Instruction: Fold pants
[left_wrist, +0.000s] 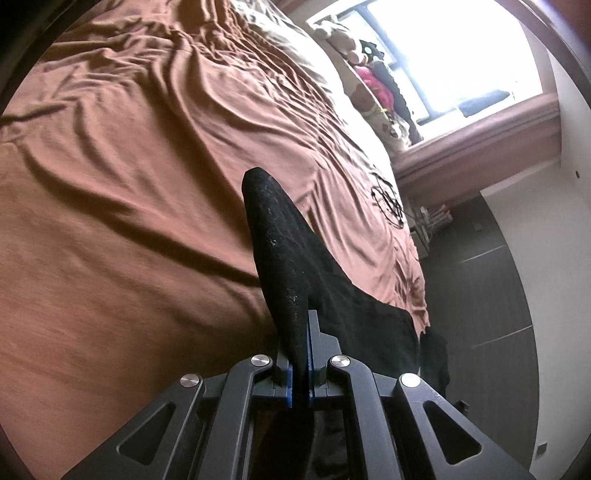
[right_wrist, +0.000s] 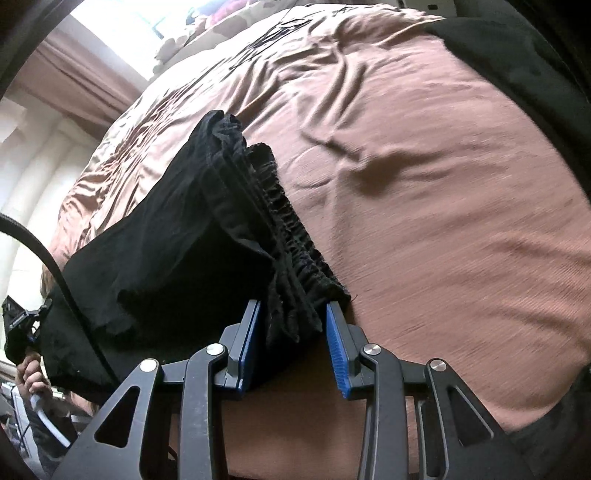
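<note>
The black pants (left_wrist: 291, 254) hang in the air over the brown bed. My left gripper (left_wrist: 301, 332) is shut on a smooth folded edge of them; the cloth rises between the blue pads and drapes down to the right. In the right wrist view the gathered elastic waistband (right_wrist: 291, 221) of the pants (right_wrist: 177, 229) runs into my right gripper (right_wrist: 293, 317). Its blue pads (right_wrist: 334, 332) stand apart with the bunched waistband pressed between them. The left gripper (right_wrist: 20, 317) shows small at the far left, holding the other end.
The bed has a wrinkled brown sheet (left_wrist: 129, 166) with a black line drawing (left_wrist: 388, 199). Pillows and stuffed toys (left_wrist: 373, 74) lie by a bright window (left_wrist: 450, 48). Dark floor (left_wrist: 480, 295) runs beside the bed. A black cable (right_wrist: 55, 266) crosses the left.
</note>
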